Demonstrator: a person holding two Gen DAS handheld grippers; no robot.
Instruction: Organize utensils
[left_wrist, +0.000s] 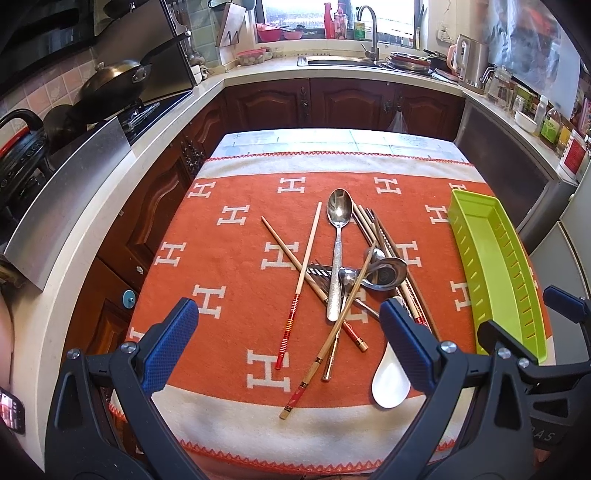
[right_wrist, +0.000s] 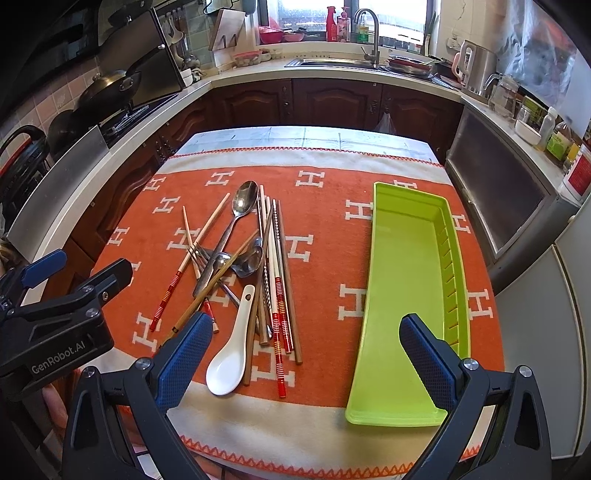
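Both grippers — left (left_wrist: 288, 345), right (right_wrist: 304, 360) — jaws wide, empty, above the utensil pile (right_wrist: 243, 266).

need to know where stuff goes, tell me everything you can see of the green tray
The green tray is a long, shallow, lime-green trough that looks like plastic, with a raised rim and a row of slots along its right wall. It is empty and lies flat on the orange cloth, lengthwise away from the camera, right of the utensil pile, touching none.
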